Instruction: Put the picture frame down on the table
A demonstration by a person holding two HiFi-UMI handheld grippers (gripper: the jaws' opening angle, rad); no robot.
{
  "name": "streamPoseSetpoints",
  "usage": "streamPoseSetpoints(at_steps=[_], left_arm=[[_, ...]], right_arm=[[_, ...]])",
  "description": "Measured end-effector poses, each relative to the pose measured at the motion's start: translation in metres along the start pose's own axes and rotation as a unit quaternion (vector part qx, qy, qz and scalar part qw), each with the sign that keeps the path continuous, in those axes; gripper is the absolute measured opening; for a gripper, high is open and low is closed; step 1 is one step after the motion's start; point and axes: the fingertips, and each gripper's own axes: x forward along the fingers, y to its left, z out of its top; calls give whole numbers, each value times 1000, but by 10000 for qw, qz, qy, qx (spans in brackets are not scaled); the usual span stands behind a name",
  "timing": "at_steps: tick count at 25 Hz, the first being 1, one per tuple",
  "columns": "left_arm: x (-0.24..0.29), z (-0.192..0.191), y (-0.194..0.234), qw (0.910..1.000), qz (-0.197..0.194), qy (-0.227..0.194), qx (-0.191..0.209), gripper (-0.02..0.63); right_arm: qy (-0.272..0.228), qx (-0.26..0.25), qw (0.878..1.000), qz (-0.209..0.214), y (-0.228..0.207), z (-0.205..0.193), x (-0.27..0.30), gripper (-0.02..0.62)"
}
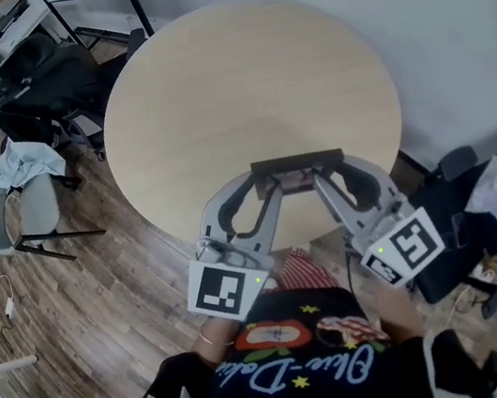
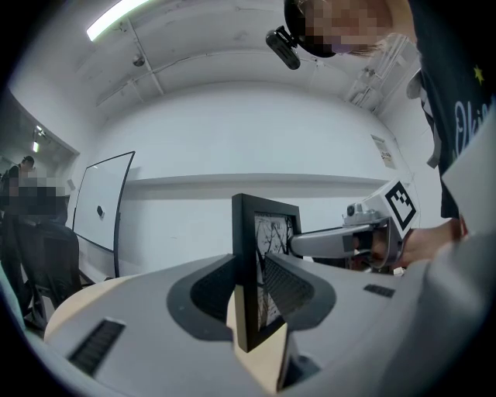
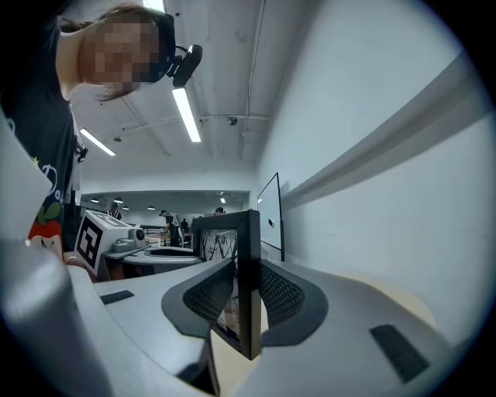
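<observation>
A black picture frame (image 1: 297, 166) with a tree print stands upright above the near edge of the round wooden table (image 1: 241, 99). My left gripper (image 1: 262, 184) is shut on its left edge, and my right gripper (image 1: 327, 173) is shut on its right edge. In the left gripper view the frame (image 2: 246, 271) is seen edge-on between the jaws, with the right gripper (image 2: 364, 233) beyond it. The right gripper view has the frame (image 3: 246, 279) clamped between the ribbed pads (image 3: 275, 295), with the left gripper (image 3: 116, 236) behind. I cannot tell whether the frame's lower edge touches the tabletop.
Black office chairs (image 1: 28, 84) and a grey chair with cloth (image 1: 11, 202) stand left of the table on the wooden floor. A white wall runs behind the table at right. Dark bags and cables (image 1: 491, 227) lie at the right.
</observation>
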Motion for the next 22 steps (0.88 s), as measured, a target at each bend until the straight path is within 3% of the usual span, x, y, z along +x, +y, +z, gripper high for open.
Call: streamPoseSetpoints(at_steps=[15, 22], left_arm=[[54, -13, 22, 9986, 475, 228, 41, 112], [79, -18, 31, 9973, 687, 269, 15, 112]], right_arm=[[11, 122, 9988, 478, -55, -6, 35, 78], [111, -49, 9978, 657, -83, -15, 47, 78]])
